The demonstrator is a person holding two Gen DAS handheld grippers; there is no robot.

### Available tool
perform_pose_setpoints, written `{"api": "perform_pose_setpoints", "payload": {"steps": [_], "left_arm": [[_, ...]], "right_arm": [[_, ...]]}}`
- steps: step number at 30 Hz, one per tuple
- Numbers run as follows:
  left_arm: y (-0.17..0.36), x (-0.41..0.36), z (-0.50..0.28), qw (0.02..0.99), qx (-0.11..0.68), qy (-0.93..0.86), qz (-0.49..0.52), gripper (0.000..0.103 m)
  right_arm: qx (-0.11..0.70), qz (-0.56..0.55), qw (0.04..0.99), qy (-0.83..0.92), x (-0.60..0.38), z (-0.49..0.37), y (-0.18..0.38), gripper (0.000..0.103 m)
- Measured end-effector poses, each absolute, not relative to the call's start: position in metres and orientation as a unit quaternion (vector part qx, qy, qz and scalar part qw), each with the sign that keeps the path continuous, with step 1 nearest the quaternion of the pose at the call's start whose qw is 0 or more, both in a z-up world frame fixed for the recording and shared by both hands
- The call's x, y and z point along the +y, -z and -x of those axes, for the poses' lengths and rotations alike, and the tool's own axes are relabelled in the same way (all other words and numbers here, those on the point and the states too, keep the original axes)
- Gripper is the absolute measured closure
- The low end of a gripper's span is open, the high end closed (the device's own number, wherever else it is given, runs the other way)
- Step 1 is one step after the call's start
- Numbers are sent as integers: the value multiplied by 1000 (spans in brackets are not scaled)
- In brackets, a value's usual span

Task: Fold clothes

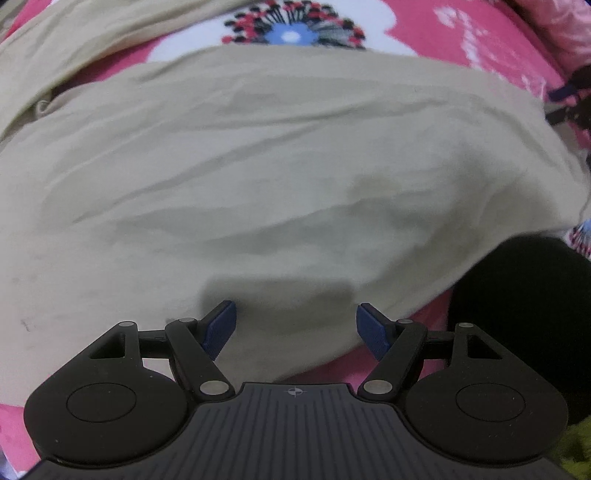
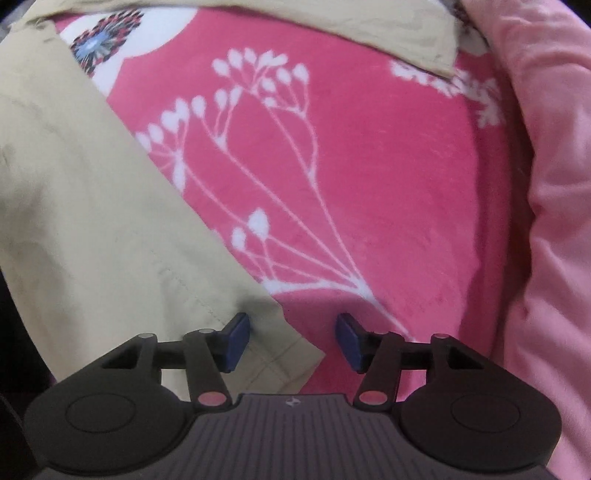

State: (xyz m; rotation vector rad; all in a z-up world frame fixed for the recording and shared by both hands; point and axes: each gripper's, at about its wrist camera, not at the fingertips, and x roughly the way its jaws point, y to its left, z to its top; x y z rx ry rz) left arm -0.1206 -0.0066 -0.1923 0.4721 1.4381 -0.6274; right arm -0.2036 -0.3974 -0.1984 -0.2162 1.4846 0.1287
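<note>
A beige garment (image 1: pixel 266 177) lies spread and wrinkled on a pink flowered blanket (image 1: pixel 443 33). My left gripper (image 1: pixel 295 326) hovers open just above the garment's near edge, blue pads apart, nothing between them. In the right wrist view the same beige garment (image 2: pixel 81 206) covers the left side, and its stitched corner (image 2: pixel 280 350) reaches under my right gripper (image 2: pixel 291 341). That gripper is open, its left pad over the cloth and its right pad over the blanket (image 2: pixel 369 184). No pad presses on the fabric.
A pale pink quilt (image 2: pixel 546 221) runs along the right edge of the right wrist view. A black rounded shape (image 1: pixel 517 314) sits at the lower right of the left wrist view. Another beige strip (image 2: pixel 369 29) crosses the top.
</note>
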Motion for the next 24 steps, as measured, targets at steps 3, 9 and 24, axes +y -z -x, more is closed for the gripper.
{"api": "perform_pose_setpoints", "payload": {"steps": [3,9,24], "left_arm": [[199,-7,124,681,643,275,-219,31],[204,-6,123,677,645,275,-223,30],[183,12,110,709,633,254,-180,30]], "right_arm": [[685,134,712,-75,-386,207,192,98],[645,202,736,-30,-384,212,180,100],[563,215,798,3,-355,198,154,84]]}}
